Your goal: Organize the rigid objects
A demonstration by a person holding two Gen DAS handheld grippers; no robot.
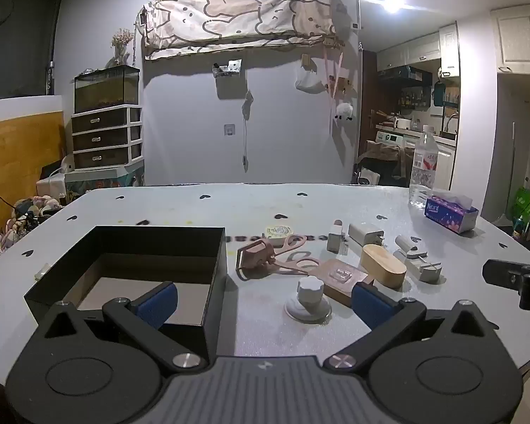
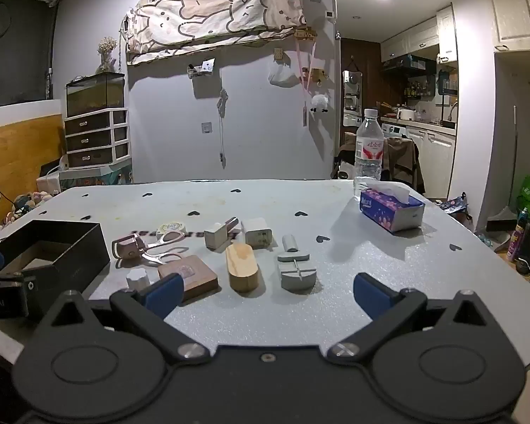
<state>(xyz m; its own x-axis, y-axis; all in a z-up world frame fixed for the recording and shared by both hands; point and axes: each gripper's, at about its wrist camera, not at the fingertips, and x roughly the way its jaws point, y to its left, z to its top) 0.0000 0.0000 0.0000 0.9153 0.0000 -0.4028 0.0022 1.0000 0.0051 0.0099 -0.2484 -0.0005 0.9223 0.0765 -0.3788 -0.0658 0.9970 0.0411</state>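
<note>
Black box [image 1: 130,268] lies left of the knob [image 1: 309,291]; left claw [image 1: 261,304], nearer, gapes empty, like right claw [image 2: 268,295].

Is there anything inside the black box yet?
No, the open black rectangular box shows only its bare brown floor, and the small things lie on the grey table beside it.
</note>
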